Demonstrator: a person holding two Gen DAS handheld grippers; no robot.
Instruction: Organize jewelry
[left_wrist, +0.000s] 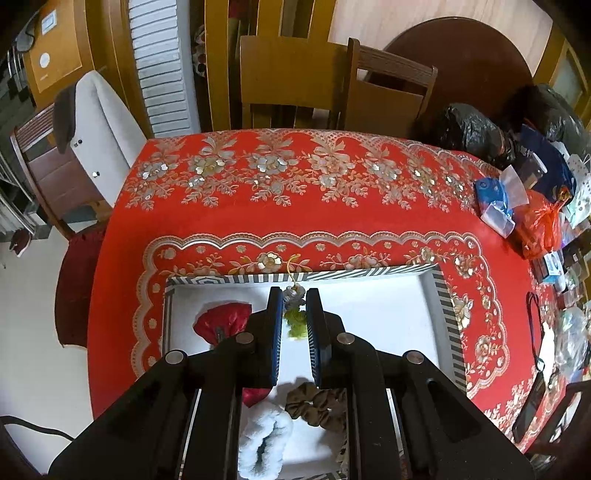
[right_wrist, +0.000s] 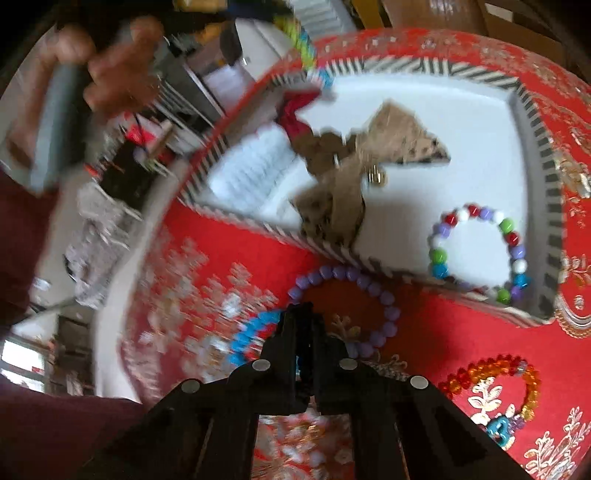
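No text, label, brand or number can be read in either view. The blue packet (left_wrist: 493, 201) at the desk's far right edge and the small boxes (left_wrist: 554, 271) beside it carry print too small to make out, and the right wrist view is blurred by motion.

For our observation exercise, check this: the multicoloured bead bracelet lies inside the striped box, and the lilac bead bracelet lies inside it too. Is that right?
Not quite. The right wrist view shows the multicoloured bead bracelet inside the striped box, but the lilac bead bracelet lies outside it, on the red tablecloth beside the box's near wall.
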